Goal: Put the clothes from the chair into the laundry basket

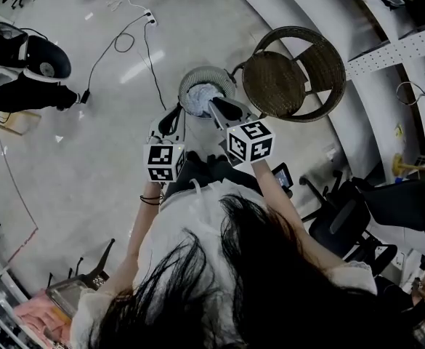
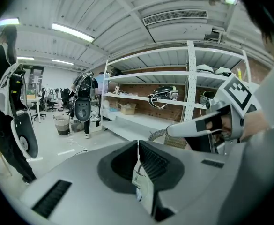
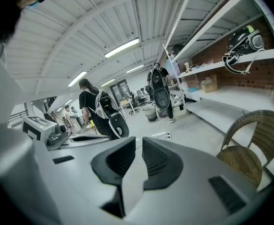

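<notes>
The round laundry basket (image 1: 227,75) stands on the floor ahead of me with pale blue and white clothes (image 1: 200,97) in it. Right of it is the wicker chair (image 1: 292,75), its seat bare; it also shows in the right gripper view (image 3: 249,149). Both grippers hang above the basket's near side. My left gripper (image 1: 174,116) is shut and holds nothing, its pads nearly touching (image 2: 137,144). My right gripper (image 1: 219,106) stands just a narrow slit open (image 3: 139,142), with nothing between its jaws. It also shows at the right of the left gripper view (image 2: 207,125).
A black cable and power strip (image 1: 150,20) lie on the floor beyond the basket. A black-and-white machine (image 1: 23,57) sits at the far left. An office chair (image 1: 357,217) is close on my right. White shelving (image 1: 401,49) runs behind the wicker chair. People (image 3: 87,107) stand farther off.
</notes>
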Tool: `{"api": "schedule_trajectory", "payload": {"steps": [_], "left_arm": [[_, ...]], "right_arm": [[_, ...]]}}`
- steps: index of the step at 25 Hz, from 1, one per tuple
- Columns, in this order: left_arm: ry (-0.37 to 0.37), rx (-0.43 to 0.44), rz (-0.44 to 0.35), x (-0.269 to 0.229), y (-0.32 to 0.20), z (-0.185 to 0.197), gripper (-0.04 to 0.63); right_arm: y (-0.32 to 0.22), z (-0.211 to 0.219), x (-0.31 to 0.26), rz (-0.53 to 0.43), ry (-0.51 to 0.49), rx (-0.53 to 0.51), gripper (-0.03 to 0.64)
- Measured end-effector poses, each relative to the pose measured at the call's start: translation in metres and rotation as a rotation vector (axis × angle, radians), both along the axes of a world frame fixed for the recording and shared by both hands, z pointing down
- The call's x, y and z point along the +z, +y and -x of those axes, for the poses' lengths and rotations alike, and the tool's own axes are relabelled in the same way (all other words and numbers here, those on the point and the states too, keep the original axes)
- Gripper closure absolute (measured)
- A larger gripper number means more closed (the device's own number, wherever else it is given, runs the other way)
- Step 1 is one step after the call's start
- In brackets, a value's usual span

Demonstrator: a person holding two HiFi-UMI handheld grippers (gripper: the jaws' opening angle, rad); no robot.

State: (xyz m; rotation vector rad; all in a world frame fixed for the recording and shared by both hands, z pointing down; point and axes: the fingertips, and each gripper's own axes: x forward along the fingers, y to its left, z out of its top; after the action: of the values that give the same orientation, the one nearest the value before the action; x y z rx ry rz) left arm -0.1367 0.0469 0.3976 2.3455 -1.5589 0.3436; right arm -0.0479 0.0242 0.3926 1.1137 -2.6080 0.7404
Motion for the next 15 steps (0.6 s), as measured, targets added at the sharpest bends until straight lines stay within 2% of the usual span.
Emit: {"api": "schedule_trajectory", "payload": {"steps": [15], "left_arm": [[-0.024, 0.025, -0.018, -0.009, 0.002, -0.044, 0.575]], "right_arm": [[0.005, -0.035, -0.005, -0.016, -0.007, 0.0, 0.568]]}}
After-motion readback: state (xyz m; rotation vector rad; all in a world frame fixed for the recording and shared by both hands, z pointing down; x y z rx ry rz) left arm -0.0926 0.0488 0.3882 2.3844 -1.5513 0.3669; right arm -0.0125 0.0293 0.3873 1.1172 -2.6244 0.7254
